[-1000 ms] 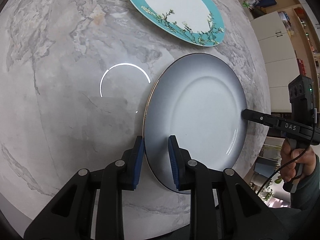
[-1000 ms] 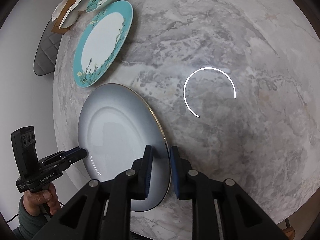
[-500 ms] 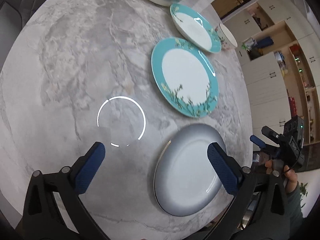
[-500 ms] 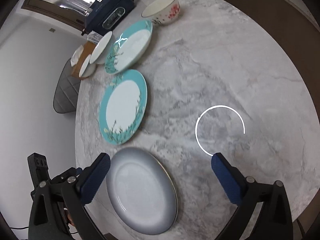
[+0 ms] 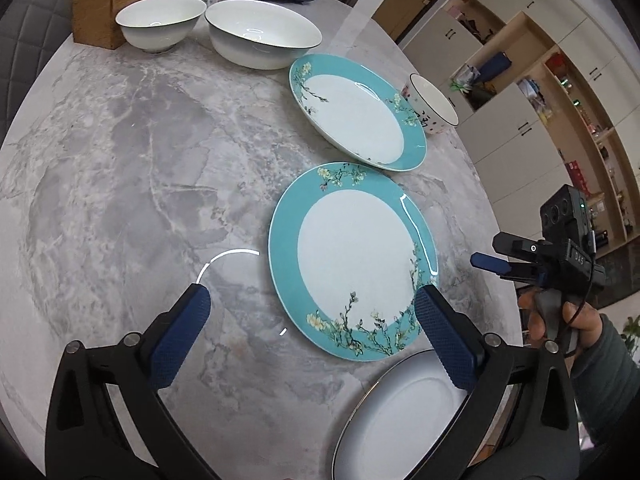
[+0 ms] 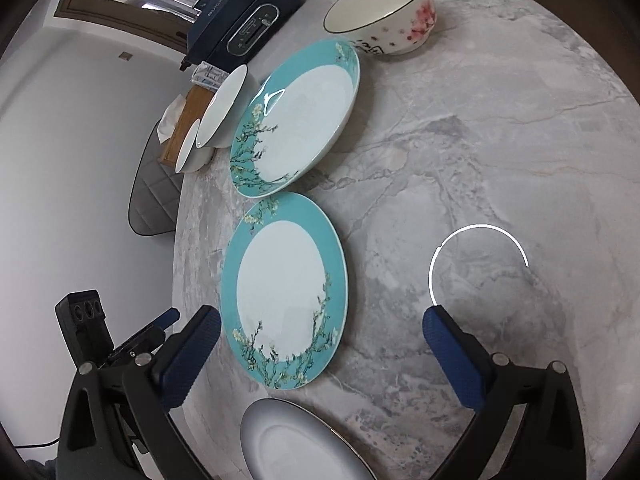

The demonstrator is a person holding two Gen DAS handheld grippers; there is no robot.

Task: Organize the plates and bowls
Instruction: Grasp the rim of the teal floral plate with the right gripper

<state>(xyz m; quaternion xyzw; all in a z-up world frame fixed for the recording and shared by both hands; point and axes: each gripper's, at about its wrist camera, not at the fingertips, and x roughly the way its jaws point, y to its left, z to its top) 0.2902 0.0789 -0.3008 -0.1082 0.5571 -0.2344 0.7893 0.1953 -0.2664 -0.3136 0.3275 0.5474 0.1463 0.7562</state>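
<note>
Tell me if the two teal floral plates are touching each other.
Apart. The left wrist view shows a strip of marble table between the near teal plate and the far teal plate.

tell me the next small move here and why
Probably bring both open grippers down onto opposite rim edges of the nearer teal plate. The left gripper and right gripper are both spread wide and empty, already straddling that plate, while the grey plate lies flat on the marble table beside it, so stacking the teal plate there looks likely.
</note>
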